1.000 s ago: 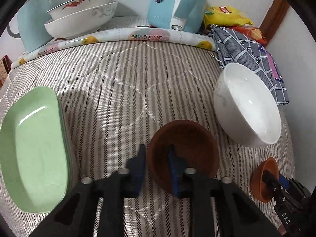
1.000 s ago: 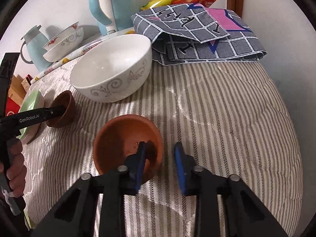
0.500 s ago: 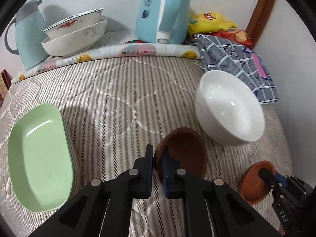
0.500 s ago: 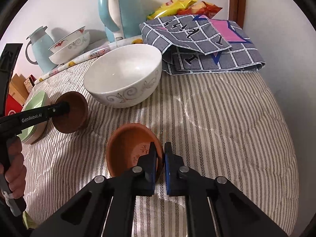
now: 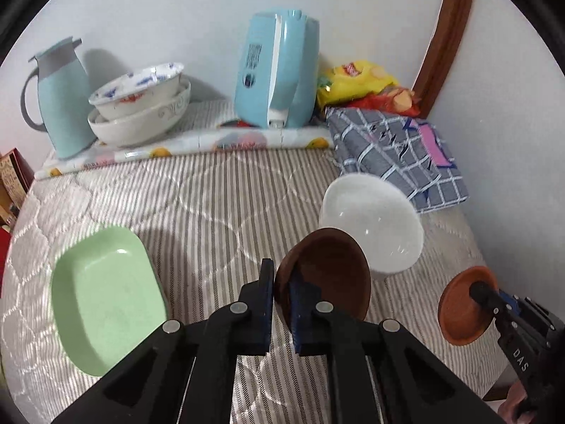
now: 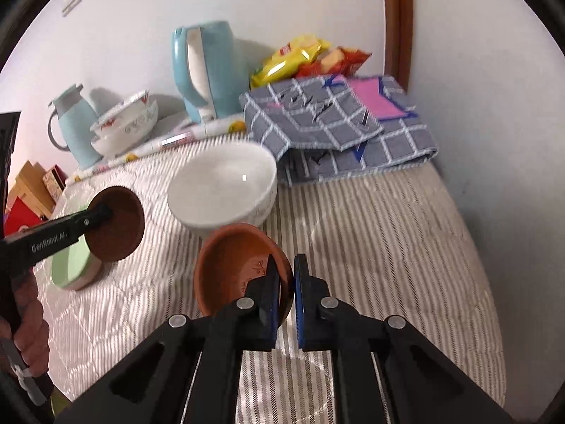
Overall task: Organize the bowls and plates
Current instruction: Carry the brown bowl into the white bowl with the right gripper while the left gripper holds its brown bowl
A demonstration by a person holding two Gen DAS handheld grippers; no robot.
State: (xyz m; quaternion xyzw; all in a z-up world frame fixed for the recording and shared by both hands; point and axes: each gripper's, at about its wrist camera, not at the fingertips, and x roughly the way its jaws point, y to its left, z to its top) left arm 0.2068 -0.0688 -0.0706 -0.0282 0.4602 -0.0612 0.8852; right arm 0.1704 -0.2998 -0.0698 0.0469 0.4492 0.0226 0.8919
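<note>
My left gripper (image 5: 281, 275) is shut on the rim of a dark brown bowl (image 5: 328, 272) and holds it tilted above the striped cloth; it also shows in the right wrist view (image 6: 118, 226). My right gripper (image 6: 286, 272) is shut on the rim of an orange-brown bowl (image 6: 233, 265), lifted and tilted; it also shows in the left wrist view (image 5: 462, 307). A large white bowl (image 5: 370, 219) stands on the cloth between them. A stack of green rectangular plates (image 5: 102, 293) lies at the left. Two stacked patterned bowls (image 5: 141, 106) sit at the back.
A light blue kettle (image 5: 279, 70) and a blue flask (image 5: 63, 95) stand by the back wall. A folded checked cloth (image 5: 395, 152) and snack bags (image 5: 356, 81) lie at the back right. The white wall (image 6: 494, 106) bounds the right side.
Both grippers closed on their bowls' rims and lifted them off the cloth. The views have pulled back and up, and both bowls now hang tilted.
</note>
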